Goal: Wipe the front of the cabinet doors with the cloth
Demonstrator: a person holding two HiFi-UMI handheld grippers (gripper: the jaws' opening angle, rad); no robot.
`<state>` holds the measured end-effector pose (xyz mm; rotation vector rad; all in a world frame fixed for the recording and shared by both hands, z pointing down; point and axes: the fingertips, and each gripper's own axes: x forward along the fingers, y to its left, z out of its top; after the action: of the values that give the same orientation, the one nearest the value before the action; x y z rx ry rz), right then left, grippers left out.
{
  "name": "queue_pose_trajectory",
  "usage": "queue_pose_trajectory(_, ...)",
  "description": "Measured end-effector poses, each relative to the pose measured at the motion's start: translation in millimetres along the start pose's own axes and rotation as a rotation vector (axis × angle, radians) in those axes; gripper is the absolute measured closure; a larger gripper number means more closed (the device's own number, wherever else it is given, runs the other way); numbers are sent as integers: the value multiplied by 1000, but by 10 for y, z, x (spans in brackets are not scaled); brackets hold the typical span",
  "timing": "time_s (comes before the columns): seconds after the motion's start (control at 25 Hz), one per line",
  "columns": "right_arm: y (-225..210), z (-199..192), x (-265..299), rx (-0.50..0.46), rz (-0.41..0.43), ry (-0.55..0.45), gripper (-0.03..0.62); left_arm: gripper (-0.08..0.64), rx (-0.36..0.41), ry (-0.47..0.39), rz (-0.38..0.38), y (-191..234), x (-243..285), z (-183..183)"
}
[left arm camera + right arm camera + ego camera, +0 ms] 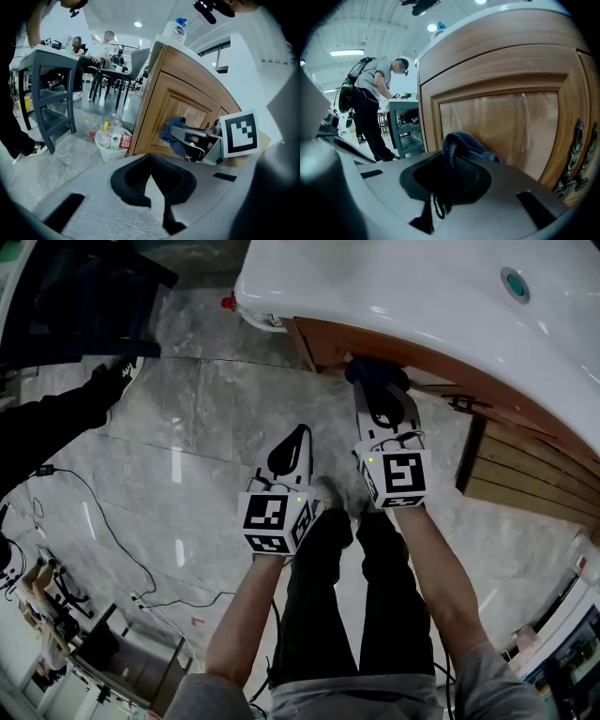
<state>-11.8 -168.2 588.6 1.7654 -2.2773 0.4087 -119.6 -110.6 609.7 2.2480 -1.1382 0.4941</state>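
Note:
A dark blue cloth [461, 143] is pinched in my right gripper [443, 187], which is shut on it. The cloth [373, 371] rests against the wooden cabinet door [501, 126] just under the white countertop [412, 296]. In the left gripper view the cloth [171, 136] hangs from the right gripper's tip at the door panel [187, 105]. My left gripper [292, 448] is held over the floor, to the left of the right one and clear of the cabinet. Its jaws [151, 180] are shut with nothing between them.
An ornate metal handle [576, 154] sits at the door's right edge. A white basket of bottles [111, 140] stands on the floor by the cabinet's corner. A grey table [47, 89] and seated people lie beyond. A person [370, 93] stands to the left. A cable [112, 531] runs across the floor.

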Motion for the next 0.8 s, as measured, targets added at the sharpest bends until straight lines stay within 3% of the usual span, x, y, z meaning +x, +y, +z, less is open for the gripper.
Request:
queue_pose_trajectory(0.4,243,77,116,-25,37,-8,546,552,-14,-23,28,235,-112,57)
queue_pose_trajectory(0.8,602,170,242,-73,154,-27,546,552,-23,-29,59,344,-184,53)
